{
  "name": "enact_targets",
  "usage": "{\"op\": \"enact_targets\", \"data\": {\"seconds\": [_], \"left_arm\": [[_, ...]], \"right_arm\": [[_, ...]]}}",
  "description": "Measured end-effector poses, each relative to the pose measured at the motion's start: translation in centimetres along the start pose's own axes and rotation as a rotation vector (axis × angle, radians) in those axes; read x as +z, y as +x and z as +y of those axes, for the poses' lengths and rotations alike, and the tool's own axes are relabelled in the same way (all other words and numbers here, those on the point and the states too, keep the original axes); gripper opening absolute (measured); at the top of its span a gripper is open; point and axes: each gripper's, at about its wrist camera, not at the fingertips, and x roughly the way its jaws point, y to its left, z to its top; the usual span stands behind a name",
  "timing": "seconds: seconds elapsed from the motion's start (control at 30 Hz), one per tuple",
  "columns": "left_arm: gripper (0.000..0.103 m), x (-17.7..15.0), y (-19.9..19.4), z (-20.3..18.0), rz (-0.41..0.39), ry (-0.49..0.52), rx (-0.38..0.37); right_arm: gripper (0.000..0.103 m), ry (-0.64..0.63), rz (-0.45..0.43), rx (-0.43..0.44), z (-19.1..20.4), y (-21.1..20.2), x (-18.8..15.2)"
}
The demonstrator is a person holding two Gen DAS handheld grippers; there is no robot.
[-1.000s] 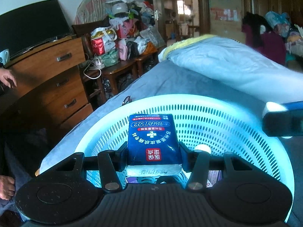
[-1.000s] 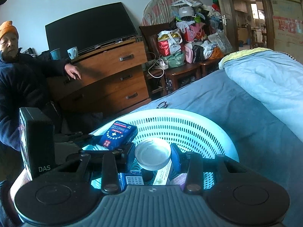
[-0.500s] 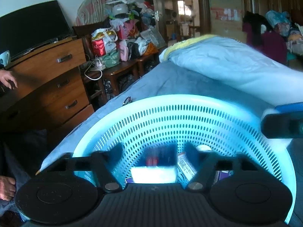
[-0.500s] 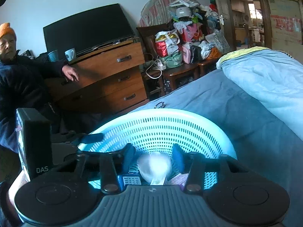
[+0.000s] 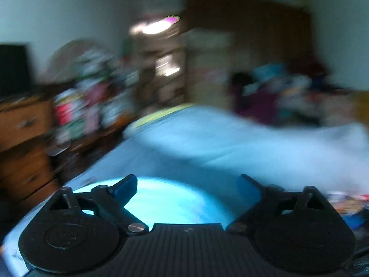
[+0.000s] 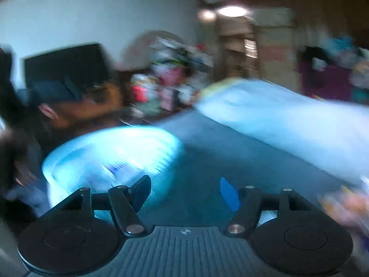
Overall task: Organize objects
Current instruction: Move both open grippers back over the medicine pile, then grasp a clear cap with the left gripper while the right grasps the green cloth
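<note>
Blurring smears both views. Left gripper [image 5: 186, 189] and right gripper [image 6: 184, 190] gape apart, empty. Pale basket [image 6: 110, 152] sits on the bed [image 6: 230, 152]; its contents are unreadable, lower rim hidden.

Pale blue basket on the bed, both shots super blurry

The round basket [image 5: 175, 204] glows light cyan and sits upright on the blue bedspread. In the right wrist view the same basket [image 6: 110, 154] shows faint slotted walls and a few smeared things inside, too blurry to make out. Some colourful items [image 6: 346, 205] lie on the bedspread, well apart from it.
</note>
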Motion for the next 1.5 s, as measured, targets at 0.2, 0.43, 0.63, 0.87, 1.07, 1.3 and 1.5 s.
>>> {"op": "enact_targets", "data": {"seconds": [0.2, 0.43, 0.63, 0.87, 1.07, 1.3, 1.5], "left_arm": [[0.100, -4.6, 0.9, -9.2, 0.048, 0.019, -0.305], [0.090, -10.5, 5.1, -12.2, 0.284, 0.016, -0.349], [0.090, -12.3, 6.8, -11.7, 0.349, -0.011, -0.326], [0.091, -12.0, 7.5, -13.0, 0.350, 0.024, -0.329], [0.092, -12.3, 8.6, -13.2, 0.369, -0.008, -0.322], [0.094, -12.3, 9.1, -13.9, 0.378, -0.009, -0.324], [0.097, -12.4, 9.4, -13.9, 0.378, -0.029, -0.341]], "right_arm": [[0.067, 0.138, 0.173, -0.240, -9.5, -2.0, -8.3], [0.065, 0.341, 0.210, -0.210, -14.7, 2.7, -10.1], [0.070, 0.573, 0.149, -0.212, -17.3, 6.7, -9.4], [0.069, 0.587, 0.098, -0.307, -17.8, 8.5, -9.6], [0.089, 0.561, 0.121, -0.333, -17.2, 11.6, -8.7], [0.053, 0.495, 0.166, -0.310, -17.9, 14.0, -8.3], [0.048, 0.401, 0.209, -0.216, -18.7, 8.0, -9.1]]}}
